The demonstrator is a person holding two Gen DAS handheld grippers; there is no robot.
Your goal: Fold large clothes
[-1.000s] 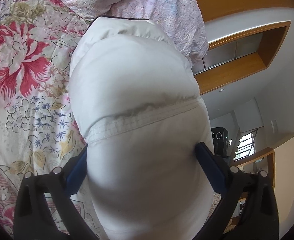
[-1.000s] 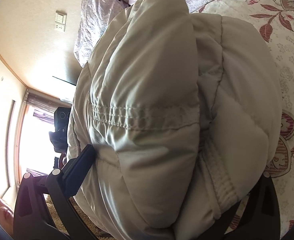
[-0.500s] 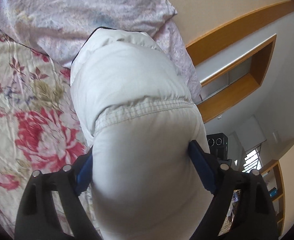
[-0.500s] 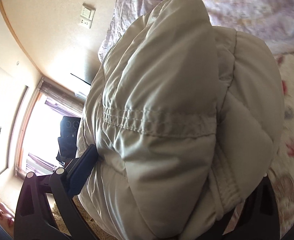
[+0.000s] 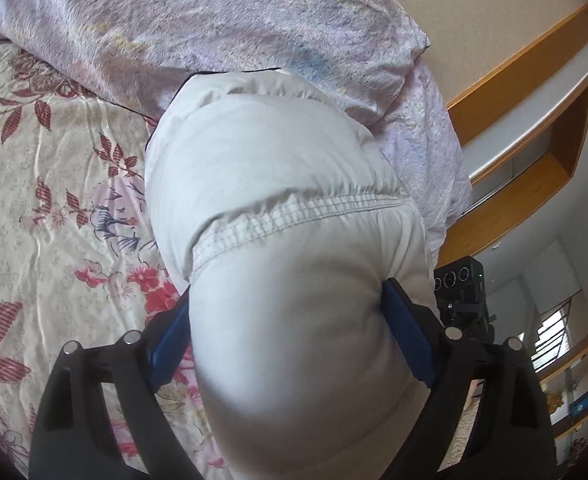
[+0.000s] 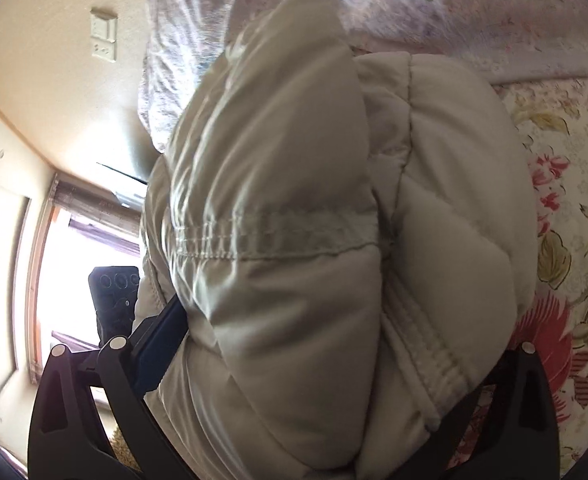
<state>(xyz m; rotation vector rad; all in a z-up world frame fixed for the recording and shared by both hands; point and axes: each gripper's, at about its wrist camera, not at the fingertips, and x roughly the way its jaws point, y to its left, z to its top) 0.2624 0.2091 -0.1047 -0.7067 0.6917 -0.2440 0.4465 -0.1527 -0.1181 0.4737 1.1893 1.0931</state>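
Observation:
A puffy off-white quilted jacket (image 5: 274, 168) is bundled up and fills the middle of both wrist views. My left gripper (image 5: 286, 292) has one thick roll of it between its blue pads (image 5: 408, 336); the pads still dent the fabric while the jaws are opening. My right gripper (image 6: 342, 328) is shut on another bulky fold of the jacket (image 6: 294, 160). Its left blue pad (image 6: 162, 344) presses into the padding, and the right finger is mostly hidden under the cloth. The bundle hangs just above the floral bed cover (image 5: 54, 208), close to the lilac pillow (image 5: 222, 24).
The lilac pillow and bedding (image 6: 454, 8) lie right ahead at the bed's head. A black device (image 5: 460, 284) stands beyond the bed's edge, near shelves and wooden trim (image 5: 534, 152). The right wrist view shows a wall switch (image 6: 104, 38) and a bright window (image 6: 74, 280).
Both grippers have carried the jacket bundle across the bed towards the pillow, which now fills the top of both views. The left view has swung, showing more pillow and less floral cover.

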